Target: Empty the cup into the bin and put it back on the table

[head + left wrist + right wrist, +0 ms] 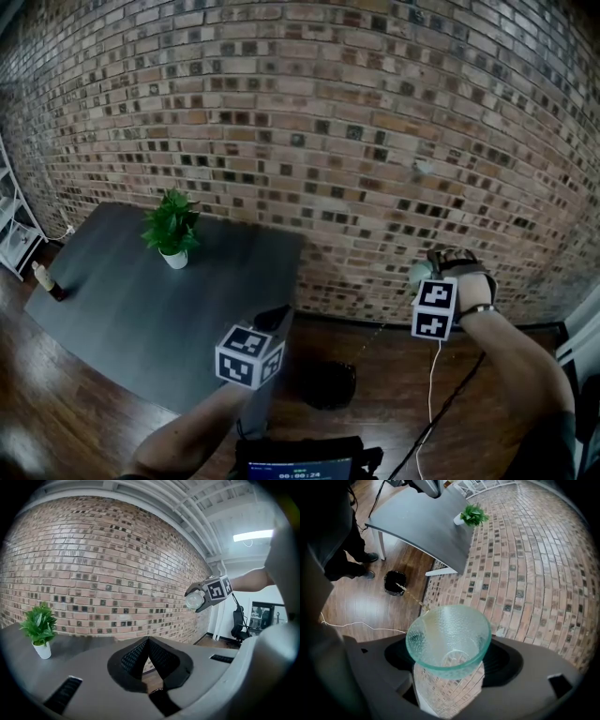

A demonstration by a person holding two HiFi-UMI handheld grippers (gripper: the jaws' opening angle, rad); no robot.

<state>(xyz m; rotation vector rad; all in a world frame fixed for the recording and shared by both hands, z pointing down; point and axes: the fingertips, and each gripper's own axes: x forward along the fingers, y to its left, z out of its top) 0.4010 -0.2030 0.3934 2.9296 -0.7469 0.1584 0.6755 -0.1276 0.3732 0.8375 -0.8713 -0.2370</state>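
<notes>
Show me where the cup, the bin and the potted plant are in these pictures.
cup (445, 637), right gripper view, on its inner wall.
bin (389, 580), right gripper view, on its dark rim.
potted plant (172, 223), head view, on its green leaves.

Your right gripper (424, 274) held the cup (418, 275) raised before the brick wall (328, 112), right of the black bin (328, 384) on the wooden floor (56, 412). Your left gripper (274, 319) hovered at the dark table's (122, 309) near corner. A potted plant (172, 230) stood farther back on it.
</notes>
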